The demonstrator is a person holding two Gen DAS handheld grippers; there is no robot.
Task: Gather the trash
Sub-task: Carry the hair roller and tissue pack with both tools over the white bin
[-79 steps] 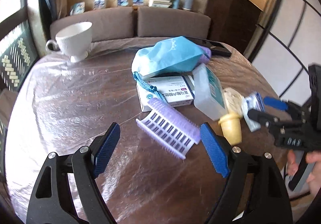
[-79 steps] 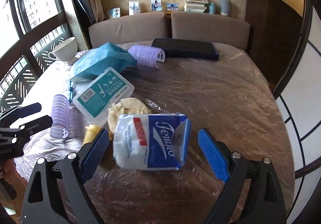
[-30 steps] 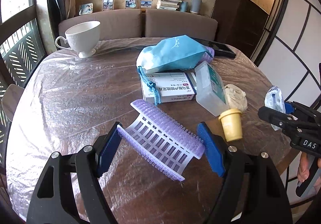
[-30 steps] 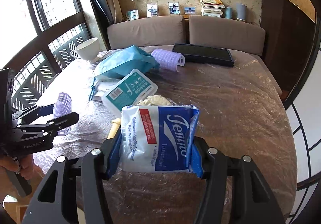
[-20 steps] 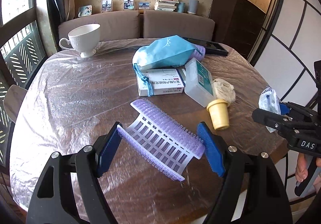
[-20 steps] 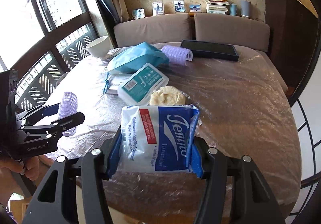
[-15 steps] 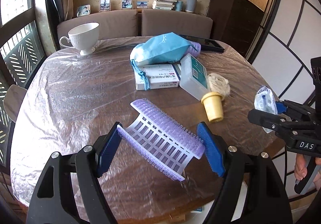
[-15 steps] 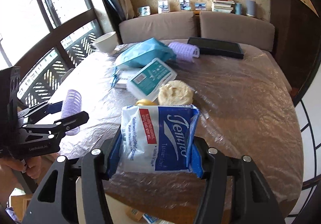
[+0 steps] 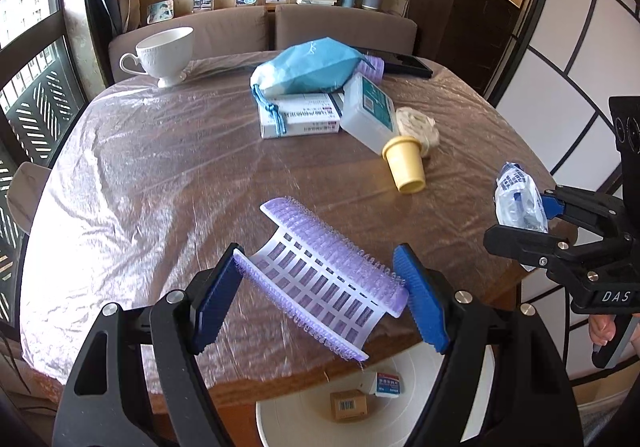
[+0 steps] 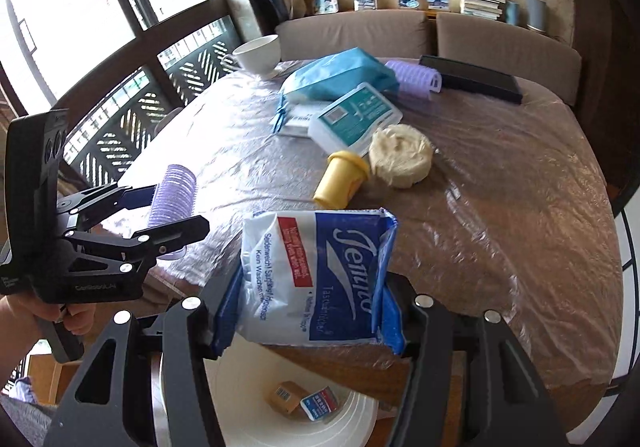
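Above the near edge of the plastic-covered round table [image 9: 132,183], the left gripper [image 9: 320,297] is clamping a lilac bristled hair roller [image 9: 320,279] lengthwise between its blue pads, held clear of the tabletop. Below it, a round white bin [image 9: 304,419] is sitting on the floor against the table's edge, with a brown carton [image 9: 349,405] and a small blue-and-white box [image 9: 387,383] lying inside. Farther right, the right gripper [image 10: 310,317] is squeezing a blue-and-white soft tissue pack [image 10: 316,279] between its narrow-set pads, also over the near edge and the bin. Farther back on the table, a white footed cup [image 9: 164,53], a blue drawstring pouch [image 9: 308,67], a white medicine box [image 9: 300,119], a clear bottle with a yellow cap [image 9: 376,123] and a cream paper wad [image 9: 418,125] are lying.
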